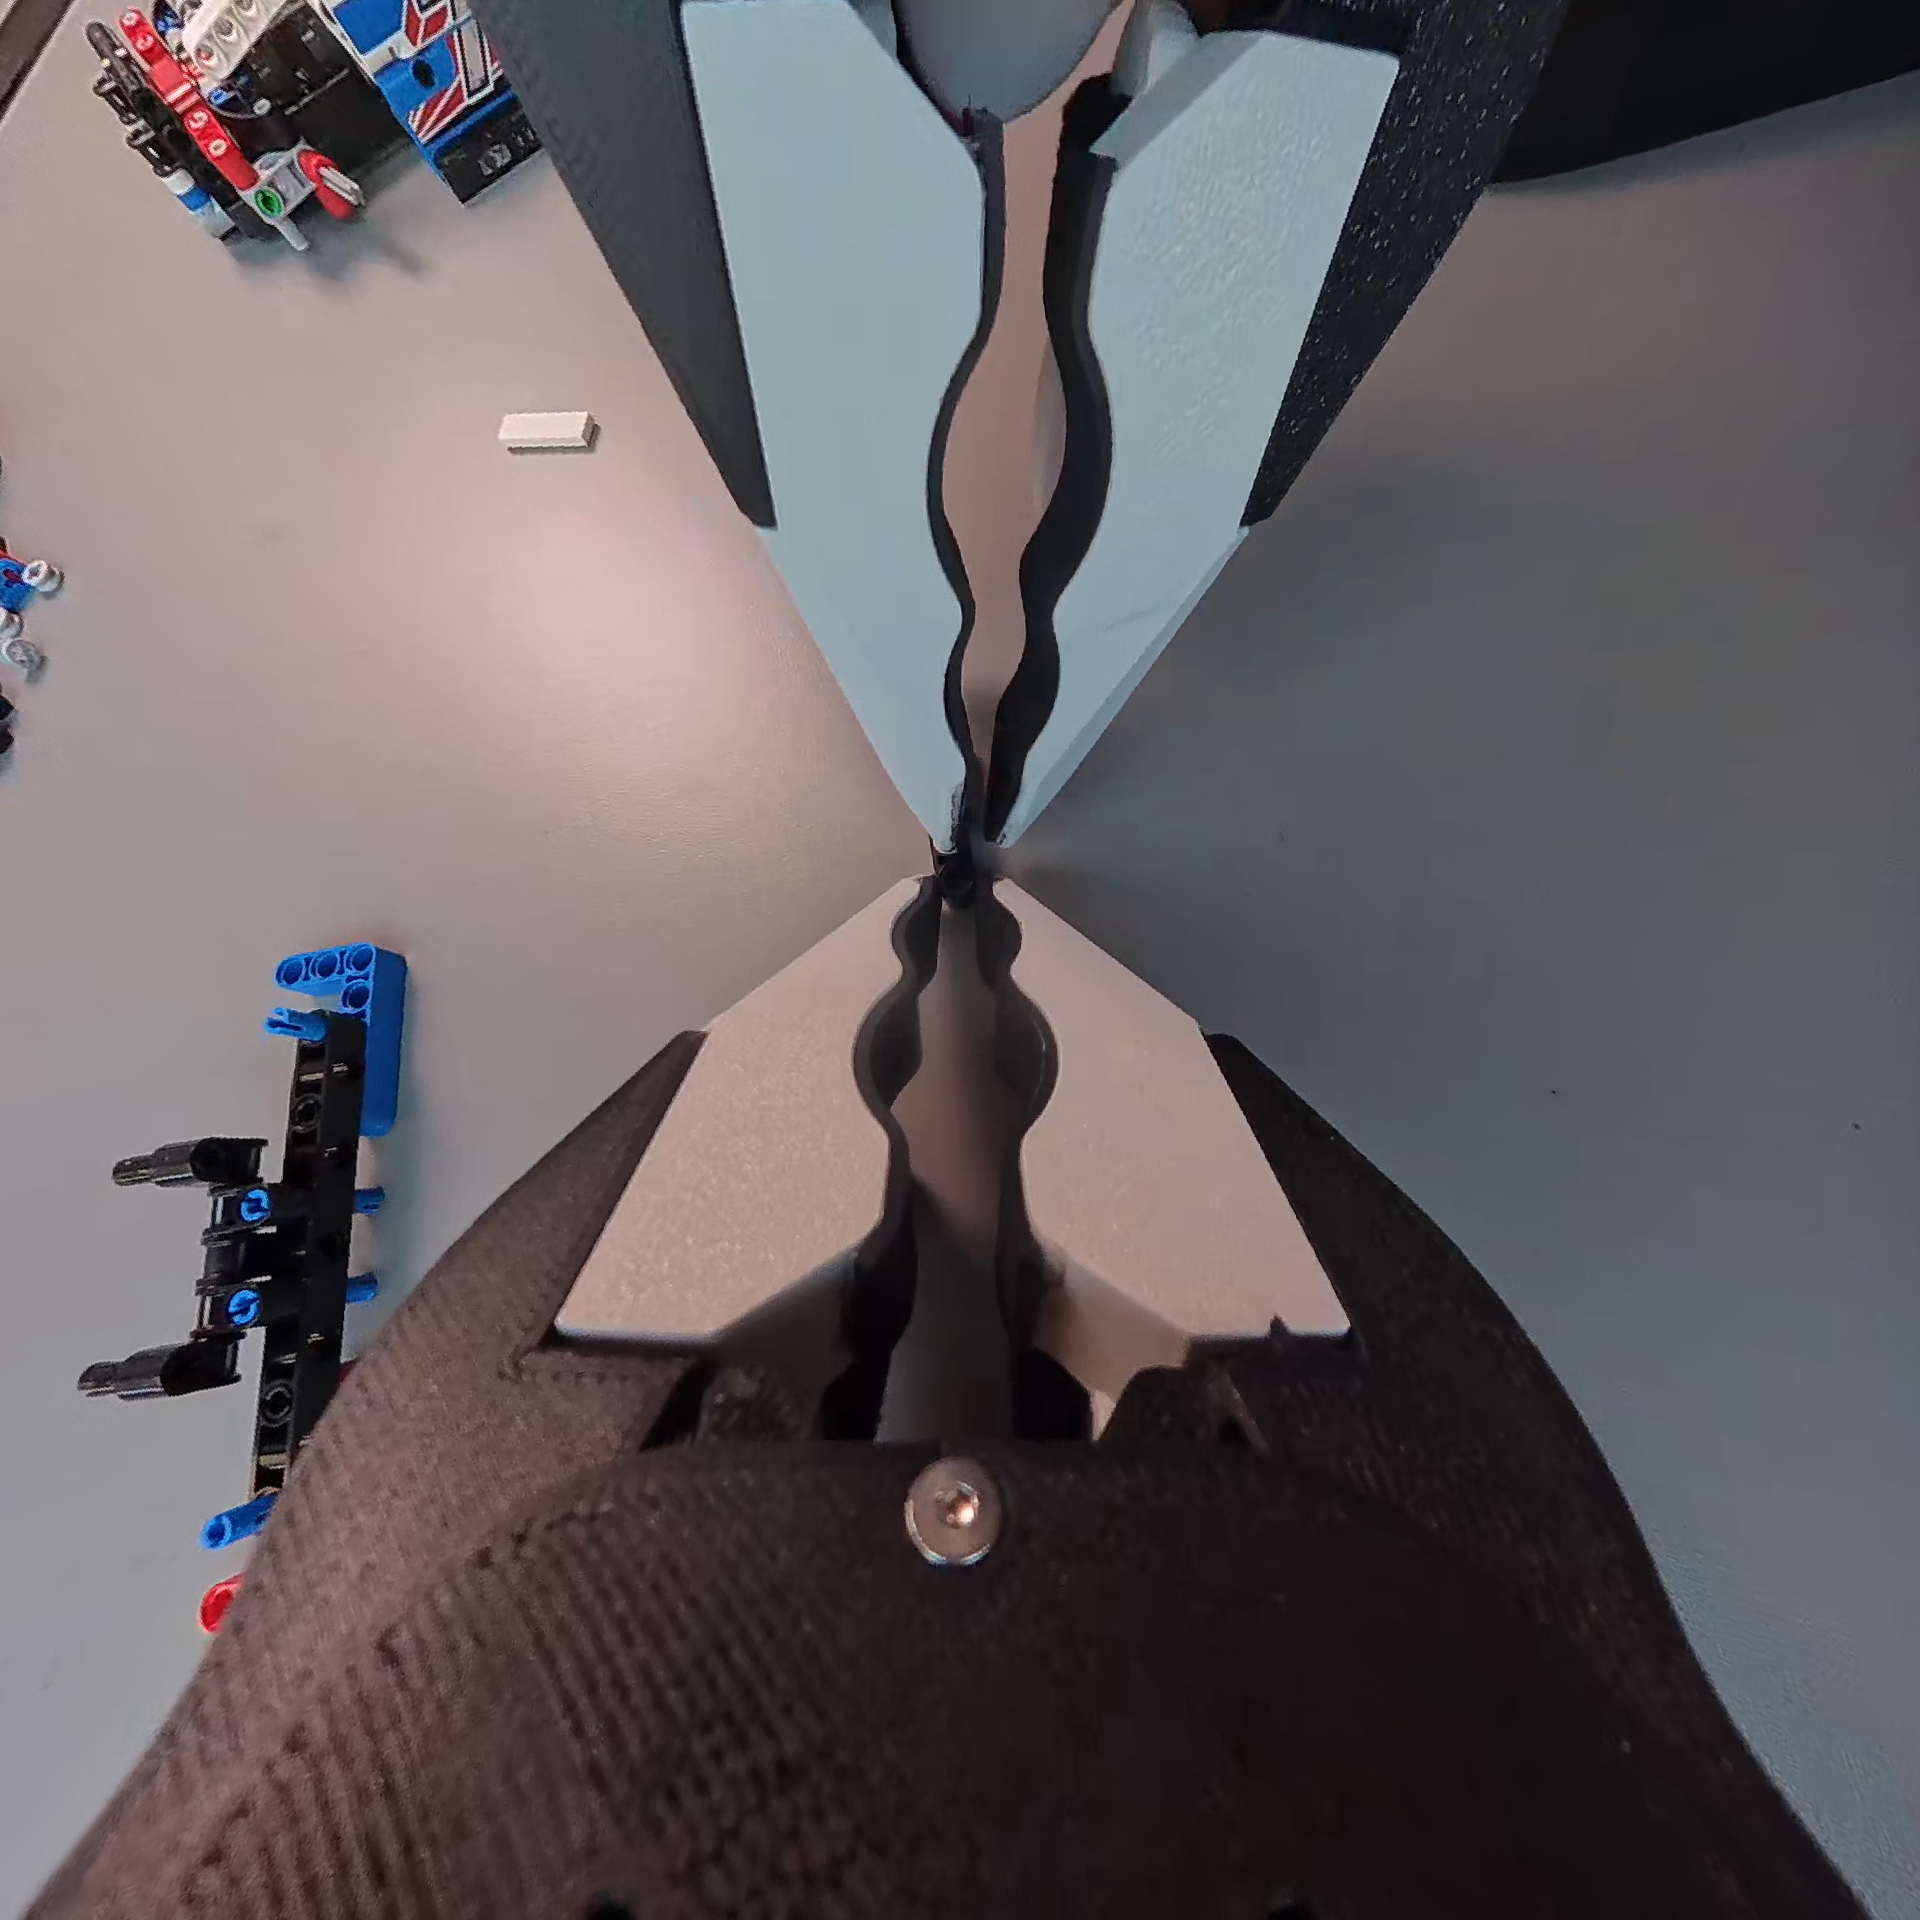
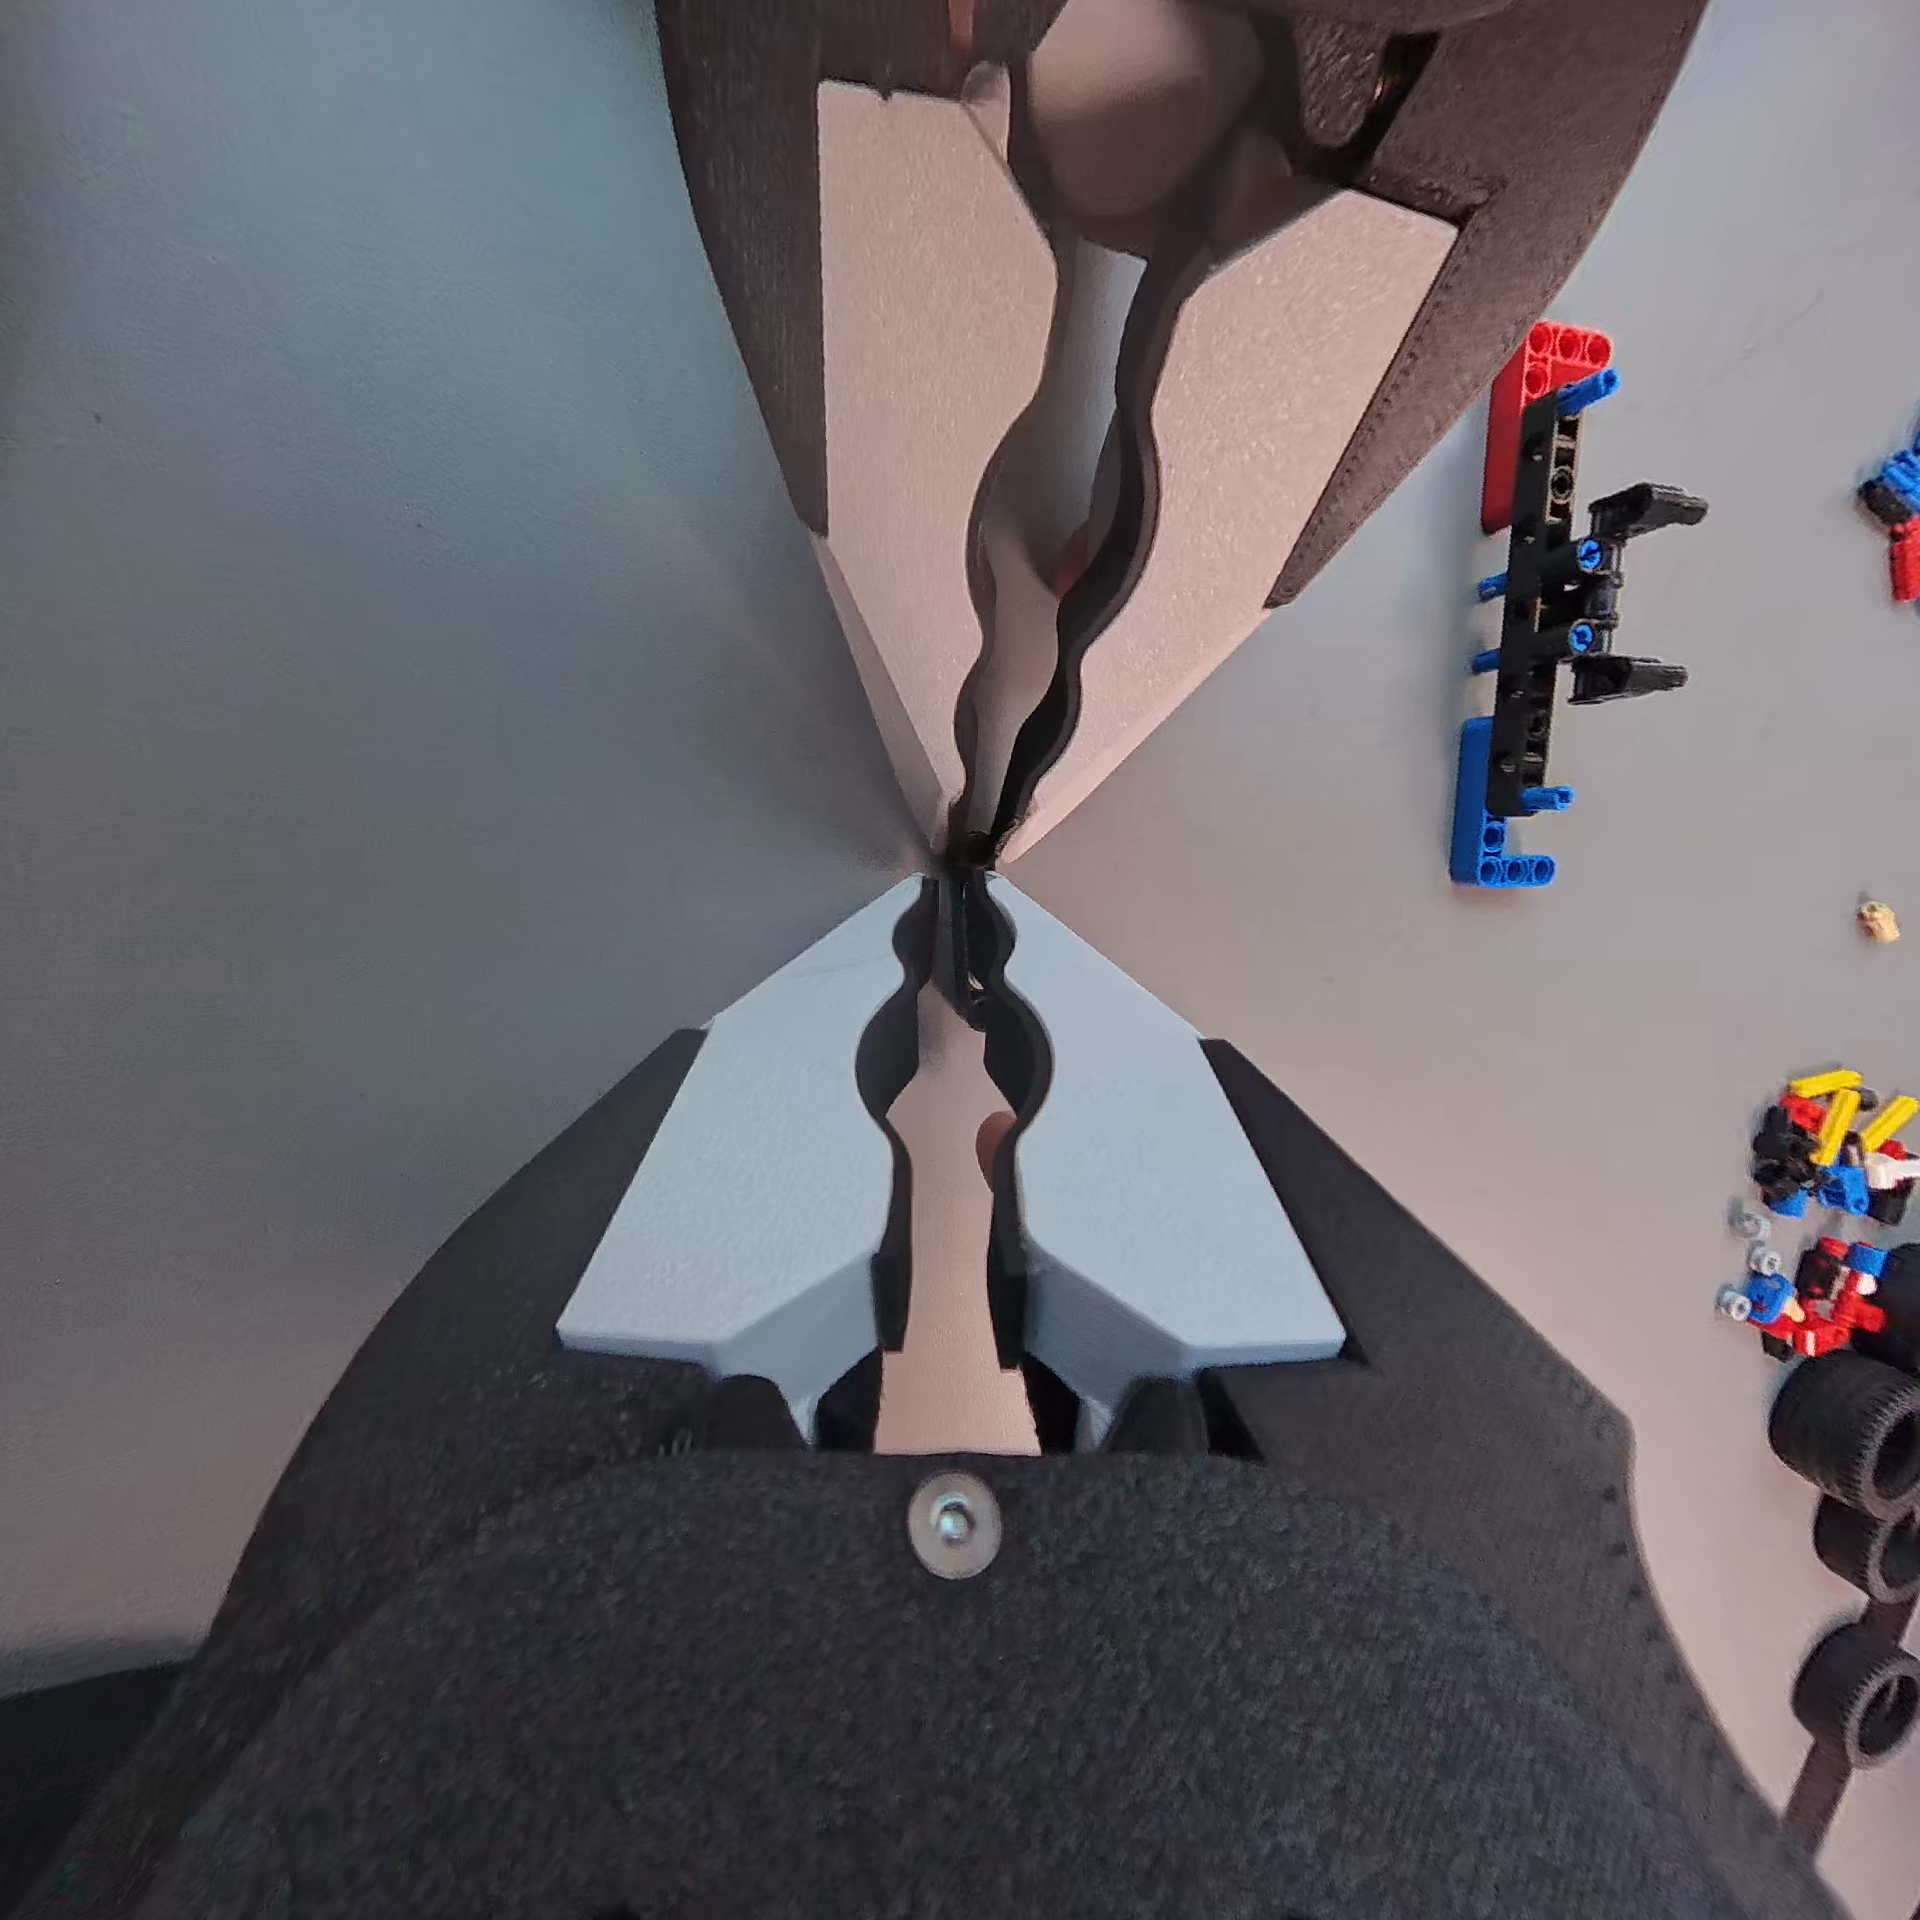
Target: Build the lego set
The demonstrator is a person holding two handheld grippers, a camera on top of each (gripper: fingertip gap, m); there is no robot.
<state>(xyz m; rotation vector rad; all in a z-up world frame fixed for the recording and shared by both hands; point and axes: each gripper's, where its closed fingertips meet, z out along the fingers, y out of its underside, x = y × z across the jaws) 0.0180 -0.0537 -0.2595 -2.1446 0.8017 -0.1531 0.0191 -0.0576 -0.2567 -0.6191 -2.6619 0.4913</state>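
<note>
A: Left wrist view, what's there?

B: Two hand-held grippers meet tip to tip. The left hand-held gripper is nearly closed, pinching a small black lego pin; the right hand-held gripper grips its other end. On the grey counter: one black beam assembly with blue pins, one white flat tile, one partly built blue, red and black model.

A: Right wrist view?

B: The same pin sits in the right hand-held gripper, fingers narrow; the left hand-held gripper is opposite. One beam assembly, three black rubber tyres by the right edge.
</note>
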